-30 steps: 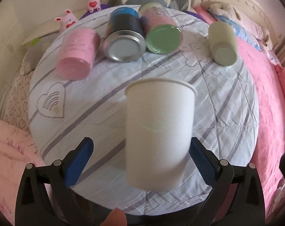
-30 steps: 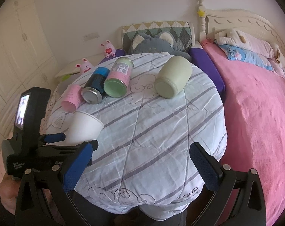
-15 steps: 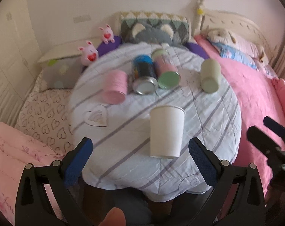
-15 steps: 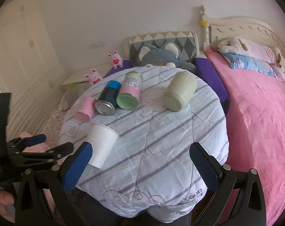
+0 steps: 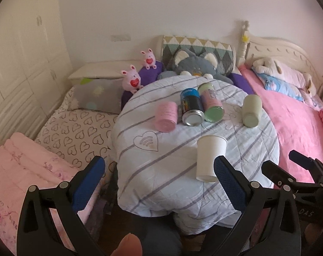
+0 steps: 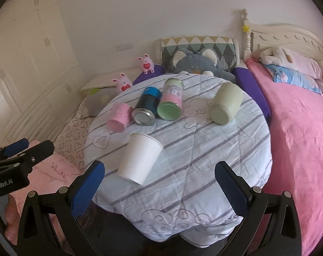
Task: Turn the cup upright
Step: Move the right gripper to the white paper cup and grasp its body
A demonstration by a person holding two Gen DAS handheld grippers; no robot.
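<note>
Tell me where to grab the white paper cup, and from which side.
Side wall, mid-body, jaws across its width. The white paper cup lies on its side, base toward the near edge of the table, rim toward the cans, so the open right gripper can likely come in from the base end.

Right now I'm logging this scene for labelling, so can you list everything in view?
paper cup: 1, white, upright, table's near left
pink cup: 1, lying, far left
dark can: 1, blue-black, lying beside the pink cup
pink-green canister: 1, lying beside the dark can
pale green cup: 1, lying, far right
table: 1, striped cloth
bunny toys: 2, pink, behind the table
left gripper: open, empty
right gripper: open, empty
</note>
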